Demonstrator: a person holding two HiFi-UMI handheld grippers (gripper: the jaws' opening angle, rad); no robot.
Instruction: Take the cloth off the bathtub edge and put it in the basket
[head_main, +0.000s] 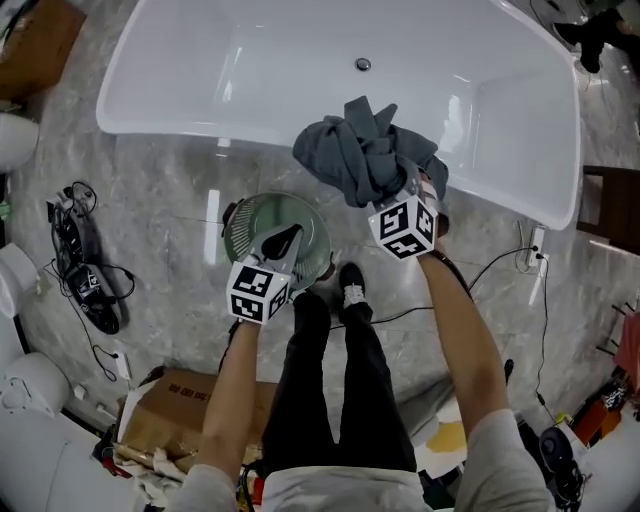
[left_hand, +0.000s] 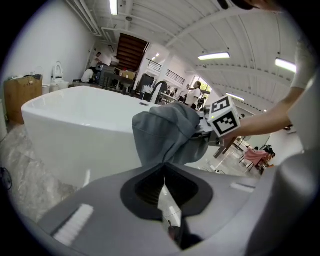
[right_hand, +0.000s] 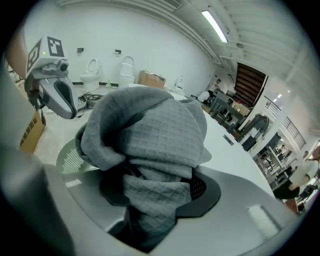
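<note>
A dark grey cloth (head_main: 365, 150) hangs bunched over the near rim of the white bathtub (head_main: 180, 70), lifted clear of the edge. My right gripper (head_main: 402, 185) is shut on the cloth; in the right gripper view the waffle-textured cloth (right_hand: 145, 135) fills the space between the jaws and hides their tips. The round green basket (head_main: 240, 215) stands on the floor in front of the tub, left of the cloth. My left gripper (head_main: 283, 240) hovers over the basket with its jaws together and nothing held. In the left gripper view the cloth (left_hand: 165, 132) hangs ahead of the jaws.
The person's legs and shoes (head_main: 350, 290) stand right of the basket. Cables and a power strip (head_main: 85, 270) lie on the marble floor at left. A cardboard box (head_main: 170, 400) sits near the feet. A wooden chair (head_main: 610, 205) stands at the right edge.
</note>
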